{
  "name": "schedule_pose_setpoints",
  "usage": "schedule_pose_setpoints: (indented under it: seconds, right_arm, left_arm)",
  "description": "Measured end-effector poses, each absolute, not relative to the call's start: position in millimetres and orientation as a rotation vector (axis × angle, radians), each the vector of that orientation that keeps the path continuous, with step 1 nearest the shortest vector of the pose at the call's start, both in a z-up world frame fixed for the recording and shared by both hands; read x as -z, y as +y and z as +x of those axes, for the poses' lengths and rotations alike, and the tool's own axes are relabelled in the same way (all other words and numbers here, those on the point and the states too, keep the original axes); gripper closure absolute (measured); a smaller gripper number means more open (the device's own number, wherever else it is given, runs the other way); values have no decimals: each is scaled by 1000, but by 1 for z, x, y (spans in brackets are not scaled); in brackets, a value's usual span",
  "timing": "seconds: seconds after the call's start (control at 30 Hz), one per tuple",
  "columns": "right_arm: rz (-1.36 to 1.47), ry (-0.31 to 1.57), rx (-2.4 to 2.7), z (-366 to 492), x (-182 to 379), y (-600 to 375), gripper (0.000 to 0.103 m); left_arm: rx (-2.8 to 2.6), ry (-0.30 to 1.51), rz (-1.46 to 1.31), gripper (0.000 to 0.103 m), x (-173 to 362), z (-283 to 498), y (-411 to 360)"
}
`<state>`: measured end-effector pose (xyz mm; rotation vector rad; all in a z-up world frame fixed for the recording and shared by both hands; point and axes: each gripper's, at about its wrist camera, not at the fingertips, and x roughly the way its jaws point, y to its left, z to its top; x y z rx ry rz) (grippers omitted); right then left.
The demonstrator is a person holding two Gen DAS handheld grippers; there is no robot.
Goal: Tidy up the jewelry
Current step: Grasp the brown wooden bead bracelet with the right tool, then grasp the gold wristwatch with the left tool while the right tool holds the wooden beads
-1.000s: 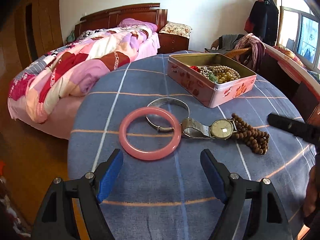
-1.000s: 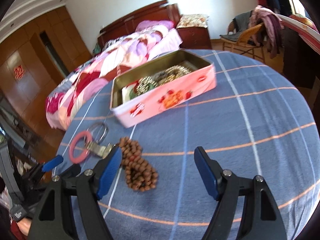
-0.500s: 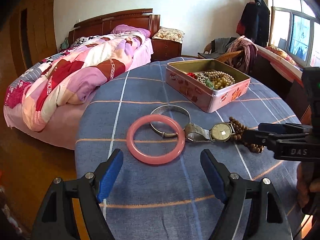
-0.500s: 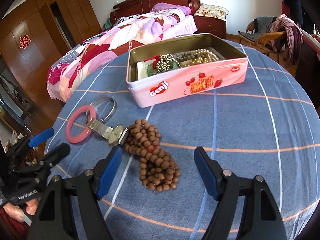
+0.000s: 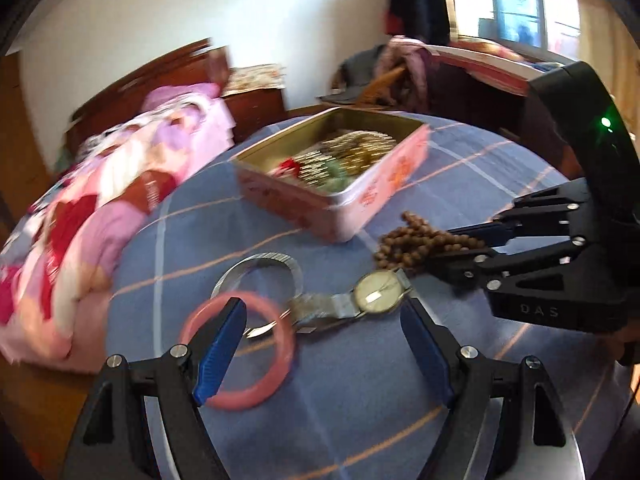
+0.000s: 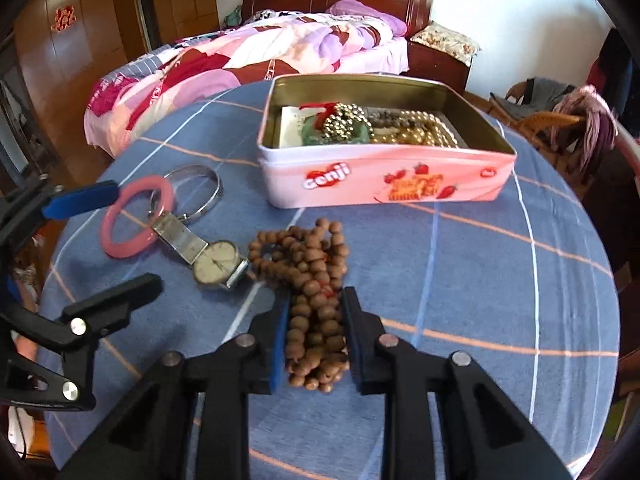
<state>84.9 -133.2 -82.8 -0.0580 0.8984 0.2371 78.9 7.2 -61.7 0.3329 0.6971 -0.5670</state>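
Right gripper point(image 6: 316, 320) pinches the wooden beads point(image 6: 308, 276) just before the pink tin point(image 6: 384, 184); lift gently, all strands together; left gripper point(image 5: 320, 344) gapes, holding 0 items

You have one pink bangle point(image 6: 136, 216), one silver bangle point(image 6: 200, 192), one watch point(image 6: 214, 266), one bead string point(image 6: 312, 284), one tin point(image 6: 384, 184).

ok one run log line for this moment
right claw: shut on wooden bead string | left claw: open over pink bangle, watch | tin: open
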Motion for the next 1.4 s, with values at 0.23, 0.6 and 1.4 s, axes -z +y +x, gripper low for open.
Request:
schedule_pose_setpoints:
  seconds: [0.23,0.6,1.4]
  right_arm:
    - [101,891,-231,81,84,-158,76]
    - [153,883,-216,78,83,-167,76]
    - [202,868,-207,76,84,-173,58]
  left_arm:
    - [701,732,465,24,70,95,-14]
    - [747,829,442,69,77,99,-21]
    - [554,913,233,47,80,90,-19]
